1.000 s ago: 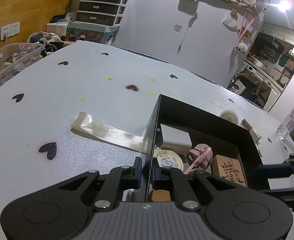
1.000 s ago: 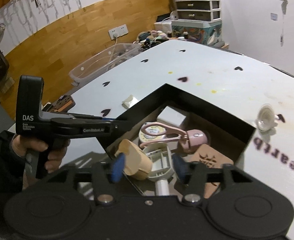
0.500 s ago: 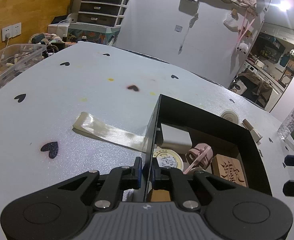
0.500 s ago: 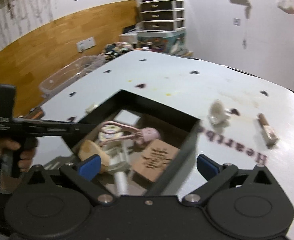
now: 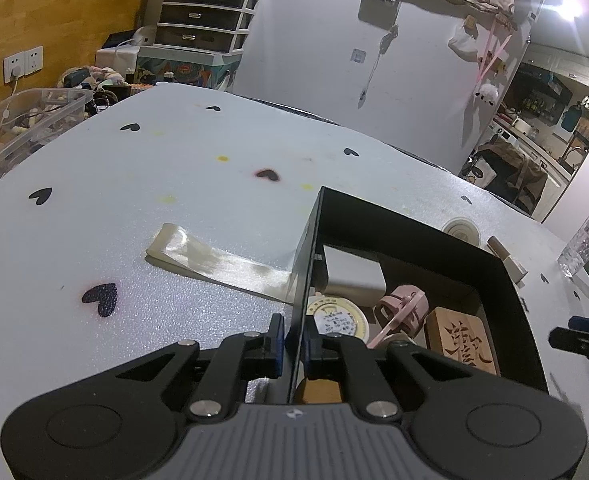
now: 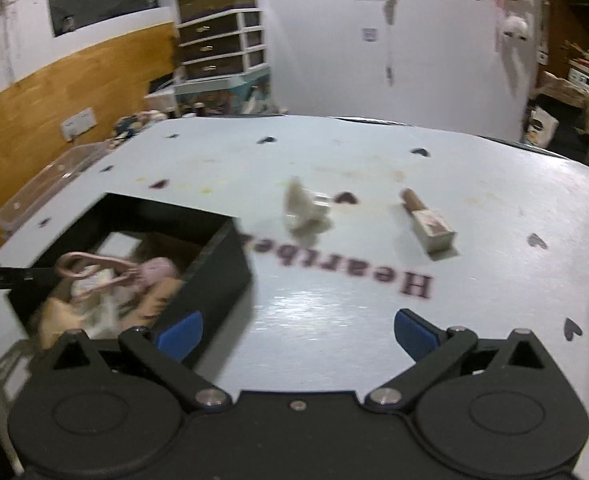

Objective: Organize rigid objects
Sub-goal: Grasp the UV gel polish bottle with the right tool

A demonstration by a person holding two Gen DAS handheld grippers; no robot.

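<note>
Your left hand-held gripper [image 5: 292,342] is pinched narrow on the near left wall of the black box [image 5: 410,236], one finger outside and one inside. Your right hand-held gripper [image 6: 296,330] stands wide with nothing between its blue pads [image 6: 178,330], above bare desk [image 6: 374,288] just right of the box.

Only the left wrist view gives you the box's contents sharply: a white block [image 5: 352,274] at the far left corner, a round tin with a printed label [image 5: 336,316] in front of it, a pink clip-like piece [image 5: 404,310] beside the tin, and a carved wooden block [image 5: 464,340] toward the right wall. It also shows a strip of glossy tape [image 5: 210,260] lying flat on the desk and running up to the box's outer left wall, which the other view does not catch.

Only the right wrist view shows you the two pieces outside the box plainly: a small whitish piece [image 6: 304,210] and, to its right and apart from it, a brown-and-cream stick-shaped piece [image 6: 426,220], both beyond the printed lettering [image 6: 338,264].

The right wrist view is motion-blurred, so the box's contents there are smears of pink and tan. In the left view, the far box wall cuts off those two outside pieces, and your gripper body hides the box's near end.
</note>
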